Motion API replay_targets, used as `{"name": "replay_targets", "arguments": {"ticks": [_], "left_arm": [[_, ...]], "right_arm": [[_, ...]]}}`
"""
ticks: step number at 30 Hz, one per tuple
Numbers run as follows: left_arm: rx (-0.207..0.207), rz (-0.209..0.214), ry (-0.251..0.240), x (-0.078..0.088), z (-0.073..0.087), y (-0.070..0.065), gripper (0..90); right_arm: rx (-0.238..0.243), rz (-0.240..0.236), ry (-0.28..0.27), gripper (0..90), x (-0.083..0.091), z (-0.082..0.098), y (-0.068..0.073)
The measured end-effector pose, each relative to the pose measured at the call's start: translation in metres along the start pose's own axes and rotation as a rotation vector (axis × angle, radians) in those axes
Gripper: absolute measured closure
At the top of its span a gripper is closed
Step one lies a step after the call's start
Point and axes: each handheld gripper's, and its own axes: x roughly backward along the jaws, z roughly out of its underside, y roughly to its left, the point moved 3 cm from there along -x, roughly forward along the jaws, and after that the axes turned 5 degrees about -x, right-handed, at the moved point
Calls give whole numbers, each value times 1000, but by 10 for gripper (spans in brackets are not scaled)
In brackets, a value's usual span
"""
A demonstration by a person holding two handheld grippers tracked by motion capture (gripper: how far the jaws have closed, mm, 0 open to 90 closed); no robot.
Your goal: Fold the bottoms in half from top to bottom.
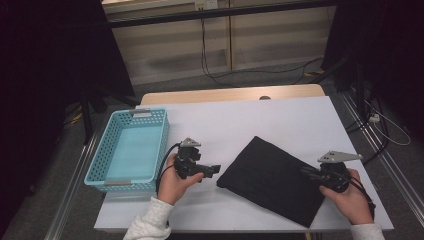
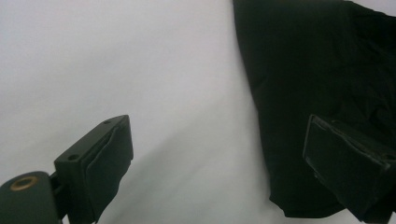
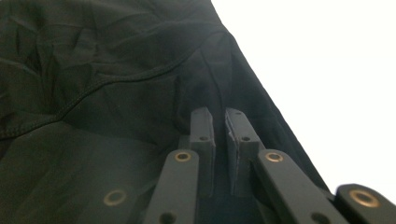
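grey floor [image 1: 280, 75], pale wall panels [image 1: 270, 35], dangling cables [image 1: 205, 55], dark curtains [image 1: 50, 75] both sides.

Non-task stuff: turquoise perforated basket [image 1: 131, 150] sitting on the left edge of the white table cover [image 1: 280, 120], bare wood table edge [image 1: 225, 94] showing at the far side (small dark mark on it), black cables [image 1: 210, 60] trailing over the grey floor [image 1: 280, 75] beyond.

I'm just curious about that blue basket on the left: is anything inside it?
The blue basket looks empty: its pale floor shows bare in the high view. The strip just inside its near wall is hidden by the rim, so something small there cannot be ruled out.
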Motion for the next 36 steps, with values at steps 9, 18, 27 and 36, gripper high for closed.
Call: {"name": "replay_targets", "arguments": {"ticks": [9,18,27,36], "left_arm": [[-11,34,8,-2,5,-9,54],[-13,39,47,-13,15,-20,131],[-27,14,68,-23,19,-30,165],[-58,-6,93,-26,21,-35,263]], "right_arm": [[18,16,-12,703,-1,5,-2],[18,22,-118,435,7,-5,2],[-8,44,-143,258,5,-6,4],[-2,47,-139,242,2,-5,7]]}}
